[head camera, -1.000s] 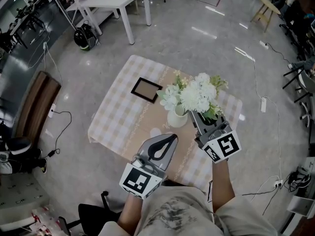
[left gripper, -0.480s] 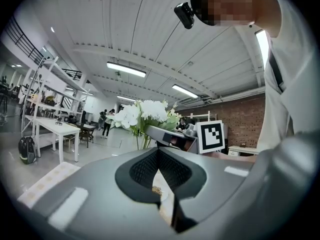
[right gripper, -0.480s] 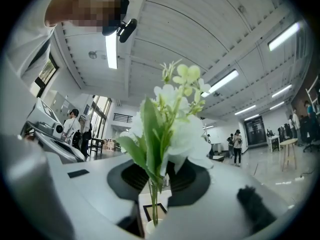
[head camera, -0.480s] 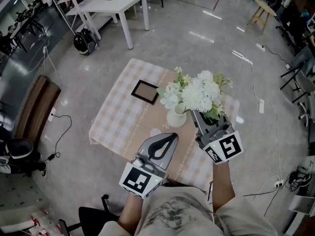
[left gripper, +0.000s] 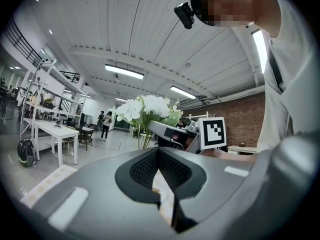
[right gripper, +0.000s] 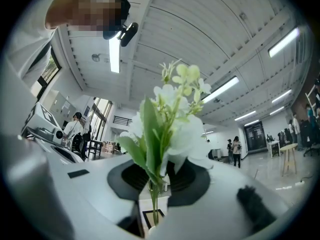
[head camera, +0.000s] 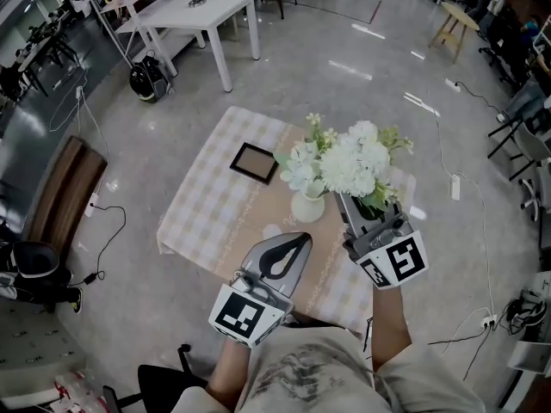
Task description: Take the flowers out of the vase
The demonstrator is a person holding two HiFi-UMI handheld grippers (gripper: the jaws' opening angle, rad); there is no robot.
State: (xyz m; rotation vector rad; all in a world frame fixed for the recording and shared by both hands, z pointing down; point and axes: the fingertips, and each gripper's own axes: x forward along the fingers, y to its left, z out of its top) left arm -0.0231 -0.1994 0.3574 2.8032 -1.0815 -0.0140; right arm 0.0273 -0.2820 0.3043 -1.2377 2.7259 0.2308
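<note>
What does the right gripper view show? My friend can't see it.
The right hand-held gripper pinches the green stems of white flowers, which rise close up against a white ceiling with long lights. People stand far off in a big room.

Head view: the blooms of the flowers [head camera: 349,166] cover the mouth and neck of the vase [head camera: 307,206]. Only its lower body shows, and whether any stem reaches into it cannot be told. In that view the tips of the right hand-held gripper [right gripper: 152,183] sit hidden under the foliage. The near edge of the surface [head camera: 215,205] is covered by both hand-held grippers. Dark frame [head camera: 255,162]: content too small to tell. Left gripper view: the left hand-held gripper [left gripper: 158,151] blocks the vase and the lower stems with its own body. Right gripper view: the stem's lower end is lost low in the gap between the jaws, and the blooms nearest the lens are blurred.
</note>
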